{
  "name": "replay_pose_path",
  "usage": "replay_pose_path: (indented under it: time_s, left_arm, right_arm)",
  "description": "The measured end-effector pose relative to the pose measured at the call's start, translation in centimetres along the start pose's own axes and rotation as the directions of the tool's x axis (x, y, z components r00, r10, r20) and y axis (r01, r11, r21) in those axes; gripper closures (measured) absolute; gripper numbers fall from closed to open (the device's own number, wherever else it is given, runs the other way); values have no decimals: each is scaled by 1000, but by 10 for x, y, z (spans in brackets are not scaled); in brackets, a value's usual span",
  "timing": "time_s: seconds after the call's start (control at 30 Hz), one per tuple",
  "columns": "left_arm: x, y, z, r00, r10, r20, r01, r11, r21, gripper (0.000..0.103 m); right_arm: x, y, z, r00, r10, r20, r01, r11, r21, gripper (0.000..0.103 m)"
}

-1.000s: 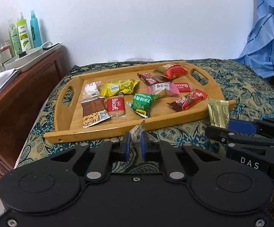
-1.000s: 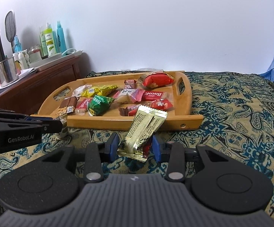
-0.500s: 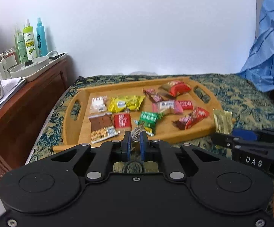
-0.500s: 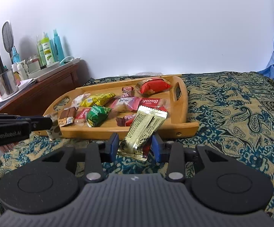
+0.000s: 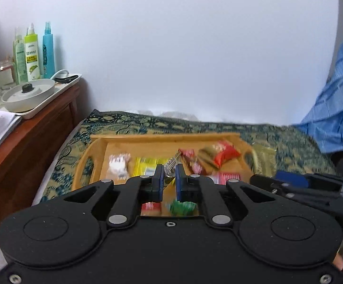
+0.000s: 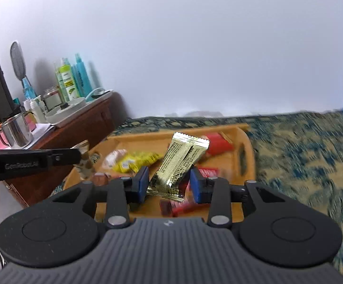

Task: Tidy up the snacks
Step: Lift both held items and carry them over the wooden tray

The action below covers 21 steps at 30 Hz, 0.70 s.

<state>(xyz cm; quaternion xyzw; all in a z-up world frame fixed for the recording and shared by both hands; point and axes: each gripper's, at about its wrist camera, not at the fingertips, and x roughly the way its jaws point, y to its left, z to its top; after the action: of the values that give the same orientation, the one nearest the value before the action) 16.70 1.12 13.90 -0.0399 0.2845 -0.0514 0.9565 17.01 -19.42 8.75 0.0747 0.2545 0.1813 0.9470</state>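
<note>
Over the wooden tray (image 6: 248,163), our right gripper (image 6: 169,183) pinches a gold sachet (image 6: 179,165), our left gripper (image 5: 169,182) a small wrapped sweet (image 5: 170,165); we should lower both before releasing.

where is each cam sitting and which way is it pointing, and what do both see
Left wrist: rides the left gripper, facing forward over the wooden tray to the wall; its blue pads pinch a small silvery wrapper; the right gripper enters at right.
Right wrist: rides the right gripper, facing the tray and wall; its pads grip a gold packet; the left gripper enters at left.
Shared: tray, red snack bag, bottles.
</note>
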Motion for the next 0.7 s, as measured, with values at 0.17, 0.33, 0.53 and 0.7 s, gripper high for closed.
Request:
replay_pose_path:
  time_s: [0.17, 0.33, 0.53, 0.7]
  left_arm:
    - [32, 13, 25, 1000, -21, -19, 20, 998, -59, 94]
    - [67, 22, 42, 1000, -16, -20, 14, 998, -65, 94]
    - [118, 37, 49, 999, 17, -47, -20, 998, -62, 94]
    - [152, 52, 42, 996, 43, -76, -48, 996, -68, 94]
  right_arm:
    - [34, 5, 29, 999, 31, -42, -33, 999, -29, 62]
    - [74, 7, 46, 995, 37, -88, -42, 998, -51, 62]
    - [130, 6, 51, 985, 58, -162, -70, 995, -66, 62]
    - [166, 7, 48, 974, 82, -213, -99, 993, -68, 62]
